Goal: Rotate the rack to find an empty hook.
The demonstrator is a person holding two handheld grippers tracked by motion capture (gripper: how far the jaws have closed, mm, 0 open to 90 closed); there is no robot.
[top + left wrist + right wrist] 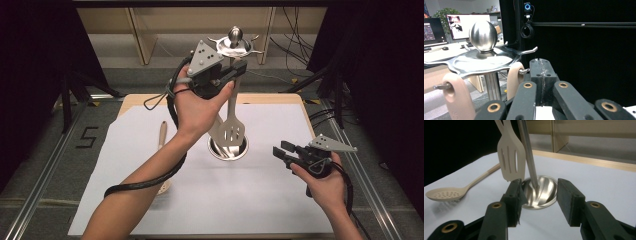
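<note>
High view: the white sheet [260, 200] lies well below my left gripper [240, 67] and just under my right gripper [282, 152]. The steel rack [234, 46] stands just ahead of both. By my judgement the hanging is mostly done. The slotted spatula [233, 131] hangs from a hook right beside my left jaws, which are pressed together on nothing I can see, and a second beige handle [456, 97] hangs further left. The perforated spoon [162, 135] remains on the sheet, well left of my spread, empty right jaws. Floor marking [86, 137] reads "5".
</note>
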